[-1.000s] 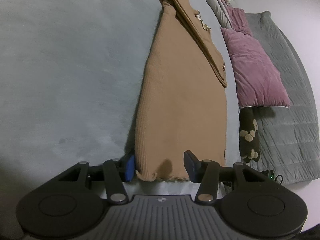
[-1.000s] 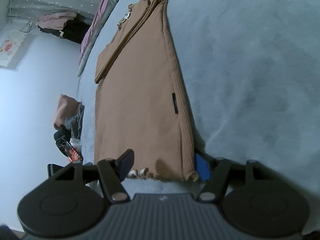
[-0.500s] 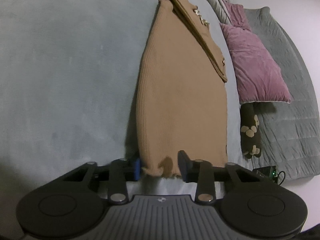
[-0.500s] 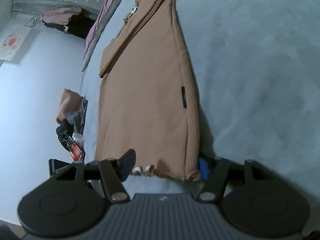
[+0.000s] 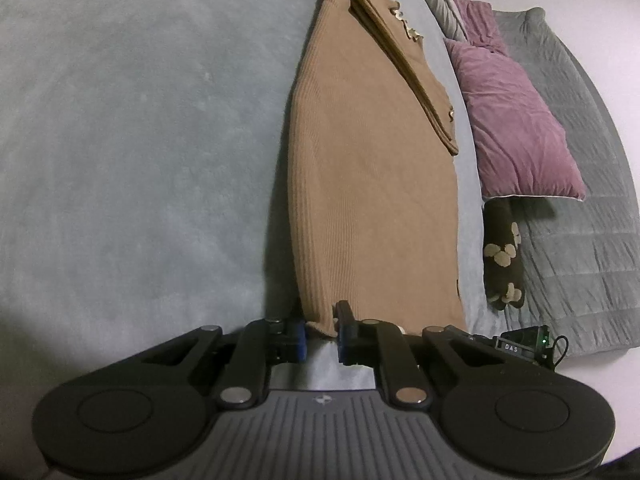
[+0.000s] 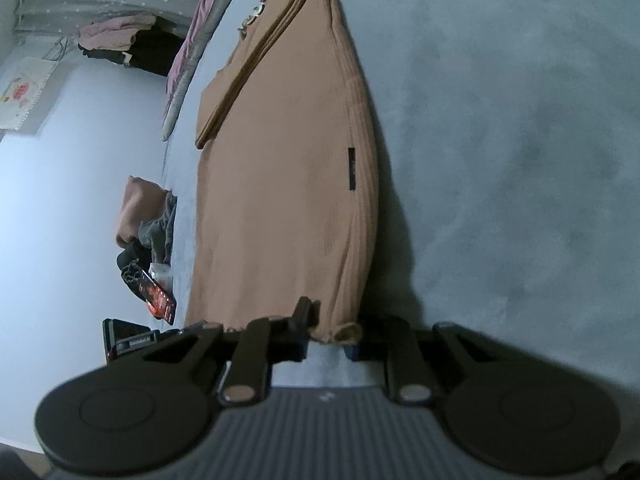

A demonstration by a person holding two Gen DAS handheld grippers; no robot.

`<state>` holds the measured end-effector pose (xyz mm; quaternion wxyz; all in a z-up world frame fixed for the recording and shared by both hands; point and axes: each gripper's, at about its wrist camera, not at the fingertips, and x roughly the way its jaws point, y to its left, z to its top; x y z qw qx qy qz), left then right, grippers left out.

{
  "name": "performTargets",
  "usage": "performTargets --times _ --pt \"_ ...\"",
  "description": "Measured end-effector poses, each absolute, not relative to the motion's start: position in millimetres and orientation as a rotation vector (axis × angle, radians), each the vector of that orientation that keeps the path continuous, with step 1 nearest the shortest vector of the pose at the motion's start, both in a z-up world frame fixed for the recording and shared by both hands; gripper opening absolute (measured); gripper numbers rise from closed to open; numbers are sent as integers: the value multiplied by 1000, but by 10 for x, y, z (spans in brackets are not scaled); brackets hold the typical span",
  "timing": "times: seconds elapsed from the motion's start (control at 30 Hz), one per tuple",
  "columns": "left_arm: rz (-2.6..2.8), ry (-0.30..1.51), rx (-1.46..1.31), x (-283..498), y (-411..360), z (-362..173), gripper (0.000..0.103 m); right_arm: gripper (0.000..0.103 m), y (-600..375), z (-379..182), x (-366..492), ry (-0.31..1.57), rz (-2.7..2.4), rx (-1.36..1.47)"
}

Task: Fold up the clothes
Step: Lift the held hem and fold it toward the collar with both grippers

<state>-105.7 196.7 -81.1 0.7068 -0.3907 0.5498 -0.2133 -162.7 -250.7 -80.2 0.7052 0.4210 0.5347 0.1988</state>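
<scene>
We see a tan ribbed knit sweater [image 5: 372, 184] lying flat on a pale blue-grey plush bedspread [image 5: 132, 152], folded into a long narrow strip with a sleeve laid diagonally across its far half. Its ruffled hem is the end nearest both cameras.

Our left gripper [image 5: 322, 338] has its blue-padded fingers drawn in narrow around one hem corner, the fabric pinched between them. Our right gripper [image 6: 329, 338] is closed in the same way on the other hem corner, where a small curl of hem [image 6: 347, 330] bunches beside the right finger; that finger's pad sits in shadow, so we cannot say for certain how firmly it bites.

From the right wrist view, a small dark label [image 6: 352, 168] shows on the sweater's near side. From the left wrist view, a purple pillow [image 5: 516, 120] lies just beyond the sweater's far edge on a grey quilted blanket [image 5: 584, 248], with a dark brown flower-patterned cloth [image 5: 502, 256] beside it. The right wrist view shows a heap of clothes [image 6: 146, 216] off the bed's edge.
</scene>
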Motion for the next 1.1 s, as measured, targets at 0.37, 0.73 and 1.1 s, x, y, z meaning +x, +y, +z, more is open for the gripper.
performTargets --times 0.37,0.73,1.1 --pt "-516 1140 -941 -1076 2007 -693 10 14 -2510 -649 -1611 1087 480 970" --pt "-478 1029 -1044 -1039 2182 -602 8 14 -2567 -457 -1437 954 464 1047" --pt "-384 925 -1049 -591 2095 -409 8 12 -2637 -321 -1053 884 371 1037"
